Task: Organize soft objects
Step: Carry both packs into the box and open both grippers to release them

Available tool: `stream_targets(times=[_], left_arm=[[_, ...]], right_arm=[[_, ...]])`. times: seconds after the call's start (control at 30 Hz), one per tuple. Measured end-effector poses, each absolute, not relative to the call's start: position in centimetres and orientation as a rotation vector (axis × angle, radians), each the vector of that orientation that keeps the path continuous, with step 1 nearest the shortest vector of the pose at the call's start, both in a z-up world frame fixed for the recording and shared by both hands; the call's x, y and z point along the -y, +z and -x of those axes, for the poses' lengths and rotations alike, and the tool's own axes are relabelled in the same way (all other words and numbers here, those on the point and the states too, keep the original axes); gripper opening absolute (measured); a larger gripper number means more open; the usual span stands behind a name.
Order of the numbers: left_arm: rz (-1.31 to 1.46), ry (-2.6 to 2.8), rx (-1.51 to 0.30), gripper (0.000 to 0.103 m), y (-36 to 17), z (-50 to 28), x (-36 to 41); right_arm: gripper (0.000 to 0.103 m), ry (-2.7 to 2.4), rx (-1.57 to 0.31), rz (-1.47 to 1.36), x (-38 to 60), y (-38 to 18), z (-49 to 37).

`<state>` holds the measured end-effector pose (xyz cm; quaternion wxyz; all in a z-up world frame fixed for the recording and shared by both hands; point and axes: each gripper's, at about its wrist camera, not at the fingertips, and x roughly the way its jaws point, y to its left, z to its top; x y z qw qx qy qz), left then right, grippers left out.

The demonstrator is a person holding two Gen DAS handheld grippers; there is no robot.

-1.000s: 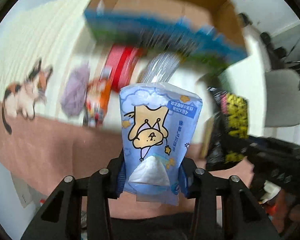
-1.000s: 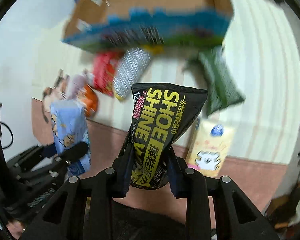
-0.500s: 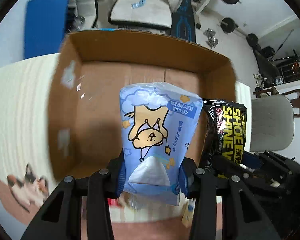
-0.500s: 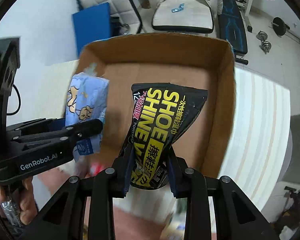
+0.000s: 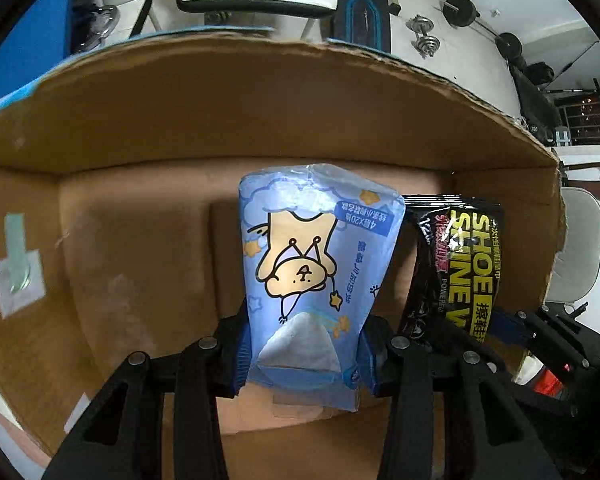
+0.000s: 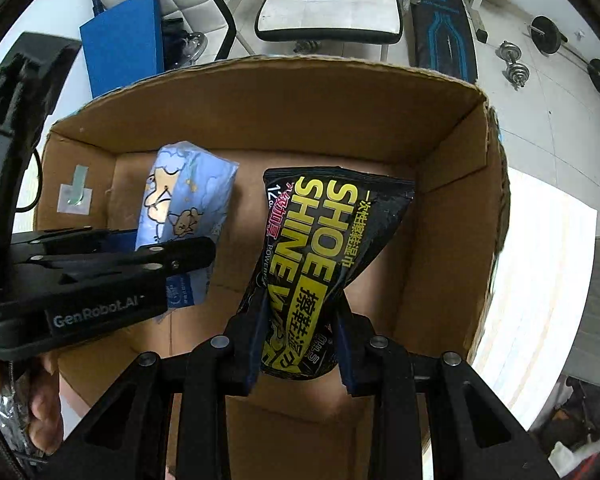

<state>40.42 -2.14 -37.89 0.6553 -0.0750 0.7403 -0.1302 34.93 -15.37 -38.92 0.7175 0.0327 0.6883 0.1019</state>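
Note:
My left gripper [image 5: 302, 354] is shut on a light blue tissue pack [image 5: 312, 264] with a cartoon bear and holds it inside an open cardboard box [image 5: 260, 112]. My right gripper [image 6: 298, 346] is shut on a black "SHOE SHINE" wipes pack [image 6: 320, 256] and holds it inside the same box [image 6: 452, 240], to the right of the blue pack [image 6: 184, 208]. The black pack also shows in the left wrist view [image 5: 460, 268]. The left gripper body [image 6: 92, 280] fills the left of the right wrist view. Whether the packs touch the box floor is hidden.
A taped label [image 5: 16, 272] sticks on the box's left inner wall. Beyond the box are a white bench seat [image 6: 328, 4], a blue panel [image 6: 120, 40] and dumbbells [image 6: 516, 64] on the floor. A striped white cloth [image 6: 540, 280] lies right of the box.
Both grippers have moved forward and down from above the table into the box, each still holding its pack. The other table items have dropped out of view.

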Motion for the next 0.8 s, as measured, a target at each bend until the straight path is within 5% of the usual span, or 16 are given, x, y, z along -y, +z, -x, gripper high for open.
stream_targets(times=[0.2,0.33,0.4,0.47,0.67,0.8], left_arm=[[0.093,-0.320,-1.722,0.049,-38.8,-40.0,3.9],[0.075,-0.328,-1.714,0.061,-37.5,-39.1,4.0],[0.045,-0.313,-1.685,0.068,-36.3,-38.4,3.8],[0.020,-0.284,-1.651,0.081,-34.8,-37.5,3.4],[0.022,-0.258,-1.606,0.097,-31.7,-35.0,2.0],[0.021,-0.216,-1.565,0.098,-30.1,-34.5,0.7]], right_arm=[[0.036,0.214,-1.552,-0.017,14.8,-39.7,-35.3],[0.050,0.210,-1.560,-0.040,14.5,-39.4,-34.9],[0.062,0.195,-1.552,-0.023,14.2,-38.7,-34.4],[0.092,0.180,-1.545,-0.005,13.8,-37.9,-33.8],[0.093,0.149,-1.515,-0.027,13.4,-35.5,-31.4],[0.103,0.120,-1.482,-0.038,13.2,-34.2,-29.3]])
